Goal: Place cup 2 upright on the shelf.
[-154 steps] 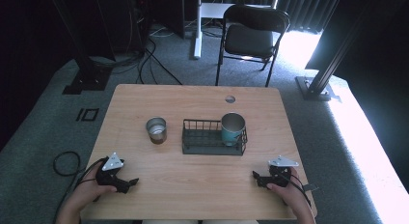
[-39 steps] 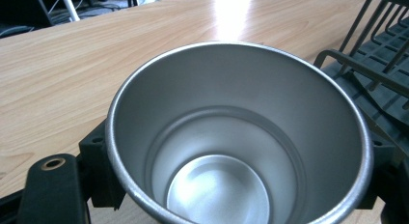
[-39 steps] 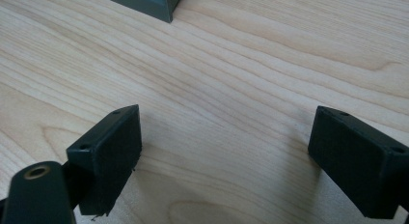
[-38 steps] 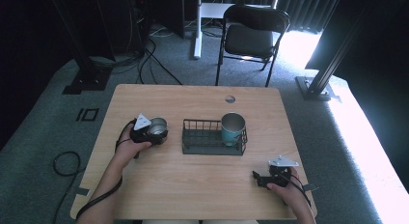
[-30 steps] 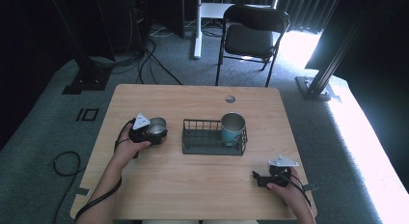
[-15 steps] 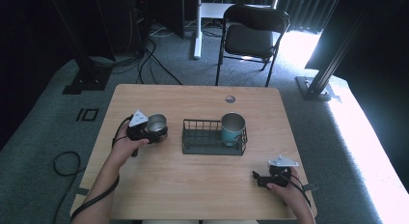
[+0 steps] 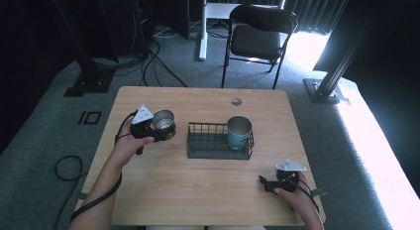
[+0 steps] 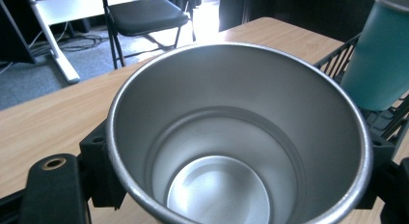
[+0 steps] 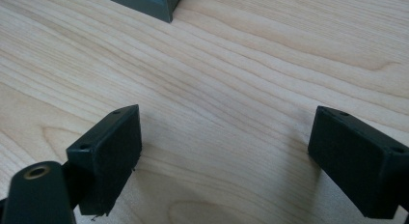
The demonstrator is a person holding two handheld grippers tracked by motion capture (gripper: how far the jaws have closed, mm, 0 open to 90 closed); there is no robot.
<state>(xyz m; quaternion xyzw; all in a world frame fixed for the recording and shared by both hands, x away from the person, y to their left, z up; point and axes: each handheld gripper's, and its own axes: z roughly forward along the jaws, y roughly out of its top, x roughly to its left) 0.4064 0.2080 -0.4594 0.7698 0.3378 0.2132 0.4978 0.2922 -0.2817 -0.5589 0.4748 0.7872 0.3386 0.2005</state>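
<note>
A bare steel cup [image 7: 162, 120] is held mouth-up left of the wire basket, with my left gripper [image 7: 157, 131] shut on its sides. In the left gripper view the cup [image 8: 231, 113] sits between the two jaws, open mouth toward the camera and empty inside. A teal cup [image 7: 238, 131] stands upright in the right end of the dark wire basket [image 7: 205, 149]; in the left gripper view the teal cup [image 8: 383, 55] is at the far right. My right gripper [image 7: 266, 183] rests near the table's front right, jaws wide apart over bare wood [image 9: 226, 137].
The wooden table [image 7: 198, 190] has a round cable hole [image 7: 236, 101] near its far edge. A black chair [image 7: 257, 39] stands beyond the table. A corner of the basket [image 9: 149, 2] shows at the top of the right gripper view.
My left gripper has come from the near-left edge to the steel cup, shut on it and raised it slightly in the last half second. The right gripper has stayed put.
</note>
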